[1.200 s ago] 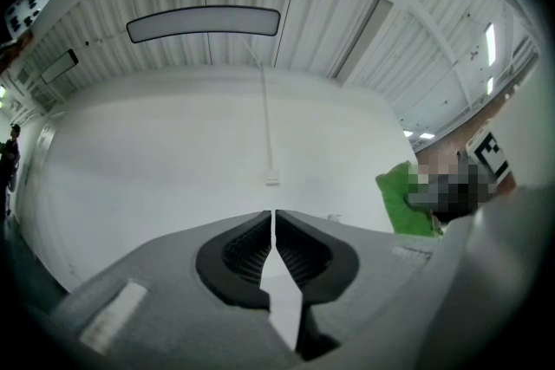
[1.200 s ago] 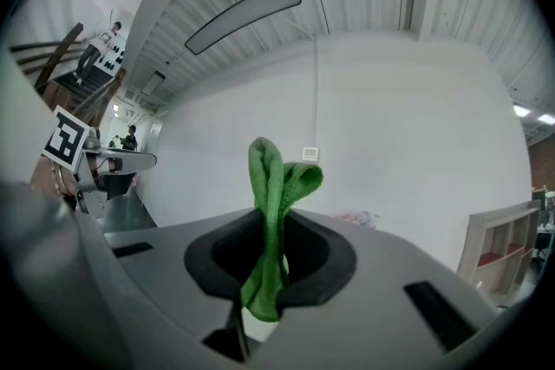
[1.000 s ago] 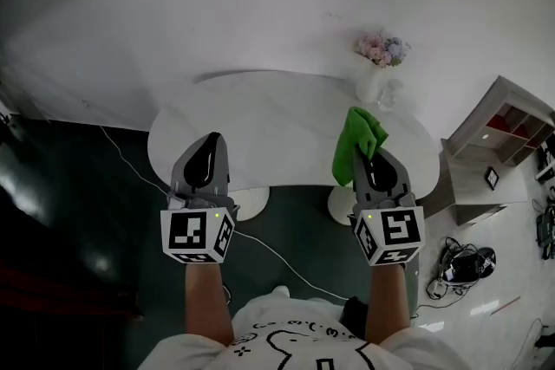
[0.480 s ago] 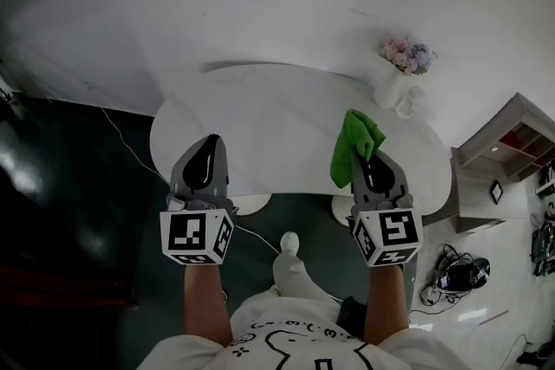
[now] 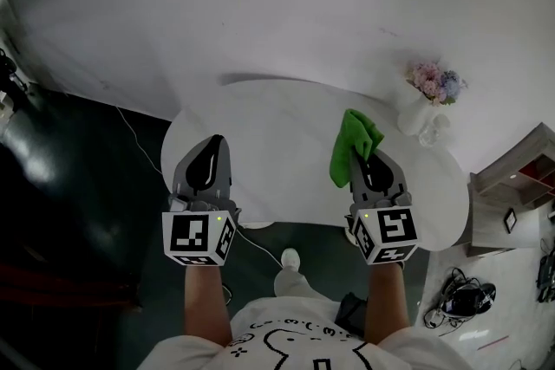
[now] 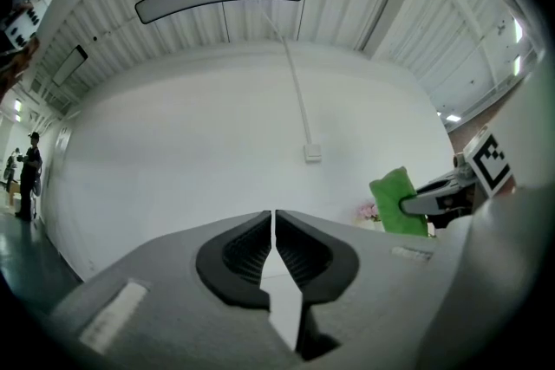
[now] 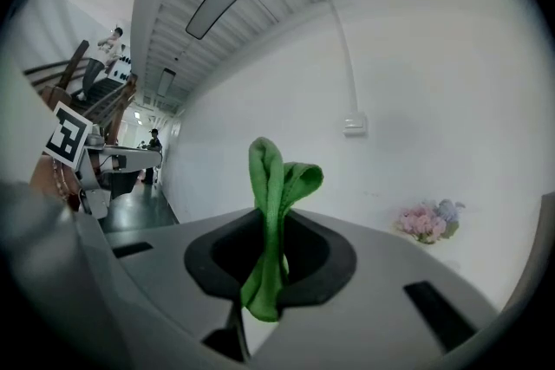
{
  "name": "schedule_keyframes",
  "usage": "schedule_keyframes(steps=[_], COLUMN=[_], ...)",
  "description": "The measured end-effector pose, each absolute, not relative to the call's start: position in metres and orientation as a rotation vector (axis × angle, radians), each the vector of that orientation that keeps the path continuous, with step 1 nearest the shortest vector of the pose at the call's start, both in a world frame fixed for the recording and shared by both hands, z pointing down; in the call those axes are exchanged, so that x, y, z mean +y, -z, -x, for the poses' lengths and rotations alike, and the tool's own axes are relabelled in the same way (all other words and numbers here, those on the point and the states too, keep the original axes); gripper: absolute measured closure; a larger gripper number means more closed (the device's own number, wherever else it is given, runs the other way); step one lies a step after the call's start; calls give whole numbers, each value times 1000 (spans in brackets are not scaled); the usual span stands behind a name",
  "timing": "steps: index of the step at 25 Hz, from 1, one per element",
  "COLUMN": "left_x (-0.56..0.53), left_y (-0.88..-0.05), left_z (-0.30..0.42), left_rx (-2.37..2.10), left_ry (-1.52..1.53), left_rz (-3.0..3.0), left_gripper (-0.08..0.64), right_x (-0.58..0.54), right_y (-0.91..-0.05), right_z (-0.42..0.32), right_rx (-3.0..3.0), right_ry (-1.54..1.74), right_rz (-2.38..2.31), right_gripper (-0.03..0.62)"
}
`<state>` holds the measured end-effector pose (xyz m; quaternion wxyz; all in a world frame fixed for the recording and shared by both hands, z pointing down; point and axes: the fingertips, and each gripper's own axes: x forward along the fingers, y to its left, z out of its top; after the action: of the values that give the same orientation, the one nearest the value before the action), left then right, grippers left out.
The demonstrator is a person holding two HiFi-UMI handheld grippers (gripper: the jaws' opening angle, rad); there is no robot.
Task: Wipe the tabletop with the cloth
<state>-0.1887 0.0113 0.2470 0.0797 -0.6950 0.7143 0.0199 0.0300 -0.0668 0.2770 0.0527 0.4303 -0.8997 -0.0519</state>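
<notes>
A crumpled green cloth is pinched between the fingers of the right gripper, above the white oval desk, at 3 o'clock from its middle. The fingers of the left gripper are pressed together.

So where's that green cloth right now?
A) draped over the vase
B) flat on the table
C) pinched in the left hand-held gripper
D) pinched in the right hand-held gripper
D: the green cloth stands up between the jaws of the right hand-held gripper; the left hand-held gripper is shut, empty.

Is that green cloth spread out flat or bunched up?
Bunched up: the cloth sticks out crumpled, pinched by the right tool.
</notes>
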Motion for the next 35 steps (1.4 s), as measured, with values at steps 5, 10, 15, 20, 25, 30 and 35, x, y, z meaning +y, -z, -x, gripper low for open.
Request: schedule_keyframes(steps=[5, 10, 15, 20, 25, 30, 35], left_x=[-26, -60, -86, -104, -123, -145, -170], left_y=[-243, -246, -254, -266, -280, -297, -310], left_z=[206, 225, 241, 247, 258, 278, 301], left_rx=[2170, 2219, 2285, 2304, 2308, 2299, 2271], left_ry=[-23, 9, 54, 101, 121, 120, 126], left_rz=[2025, 1979, 1936, 1960, 1997, 2063, 2129], left_gripper=[535, 535, 535, 535, 535, 535, 535], right_x=[-110, -157, -190, -212, -231, -250, -272], right_y=[-281, -286, -299, -319, -339, -359, -382], right_z=[-6, 16, 44, 70, 99, 133, 172], right_rx=[-2764, -2789, -2803, -2802, -2783, -2741, -2714], right_ry=[169, 151, 129, 54, 16, -3, -71], right_rz=[-1223, -1162, -1057, -994, -957, -937, -926], right_gripper=[546, 546, 546, 546, 546, 546, 546])
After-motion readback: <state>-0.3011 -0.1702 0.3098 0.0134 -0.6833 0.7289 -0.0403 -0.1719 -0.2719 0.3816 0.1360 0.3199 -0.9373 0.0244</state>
